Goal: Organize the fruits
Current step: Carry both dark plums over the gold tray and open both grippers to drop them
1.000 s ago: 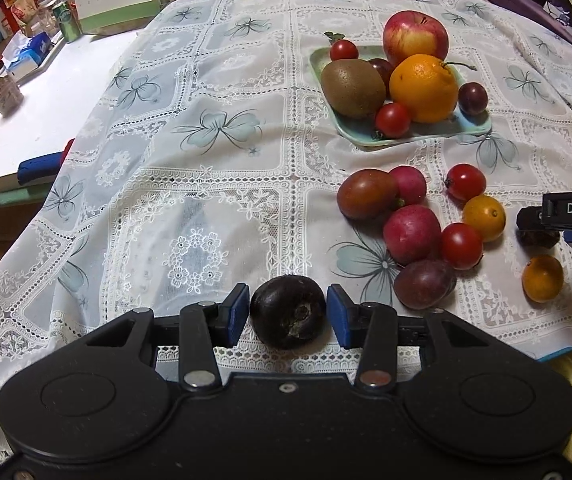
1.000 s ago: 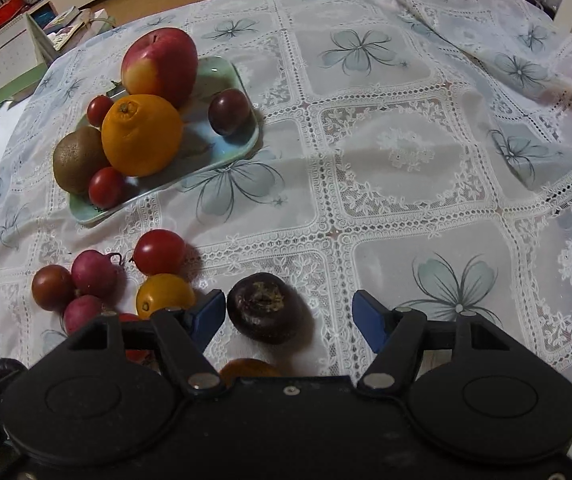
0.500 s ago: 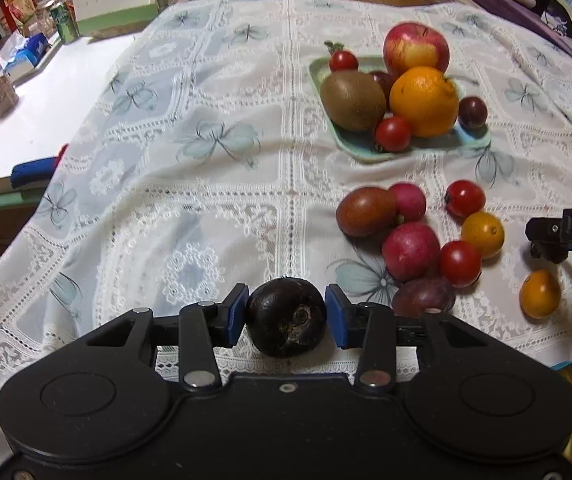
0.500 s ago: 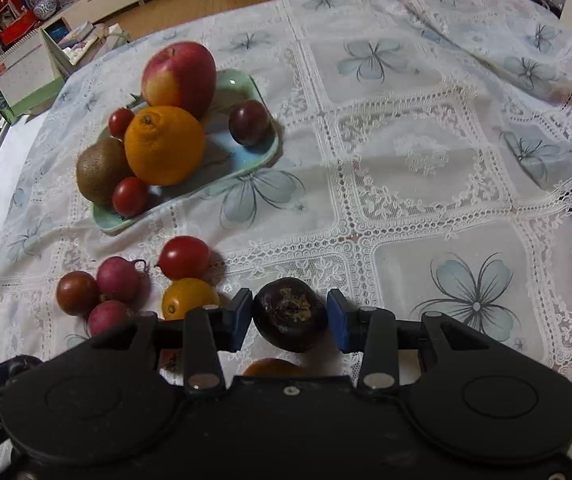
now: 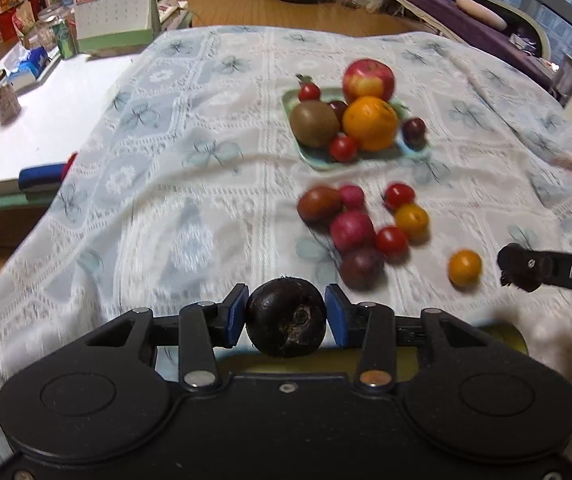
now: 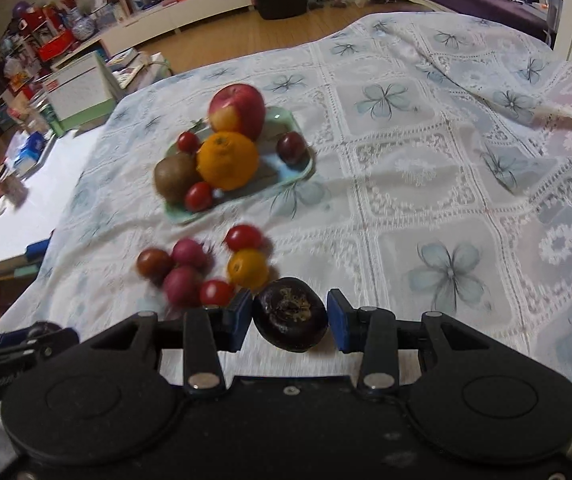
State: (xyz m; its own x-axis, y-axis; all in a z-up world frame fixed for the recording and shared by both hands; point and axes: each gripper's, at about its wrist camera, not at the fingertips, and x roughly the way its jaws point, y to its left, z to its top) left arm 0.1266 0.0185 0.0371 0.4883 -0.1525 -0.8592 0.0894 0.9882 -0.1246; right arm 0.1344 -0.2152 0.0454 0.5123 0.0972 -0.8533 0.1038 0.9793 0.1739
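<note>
tray (image 5: pixel 314 162) with apple (image 5: pixel 368 79), orange (image 5: pixel 370 128), kiwi (image 5: pixel 313 123)

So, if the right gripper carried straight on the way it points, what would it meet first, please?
Probably the yellow-orange tomato or the red tomato just ahead; the right gripper, shut on a dark round fruit, looks raised, so depth is unclear.

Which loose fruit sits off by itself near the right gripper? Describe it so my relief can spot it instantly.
Start at the green tray piled with the apple and orange, then drop to the loose cluster on the lace cloth. To the cluster's right, just before the right gripper, lies a lone yellow-orange tomato. Unlike its twin, it touches no other fruit.
</note>
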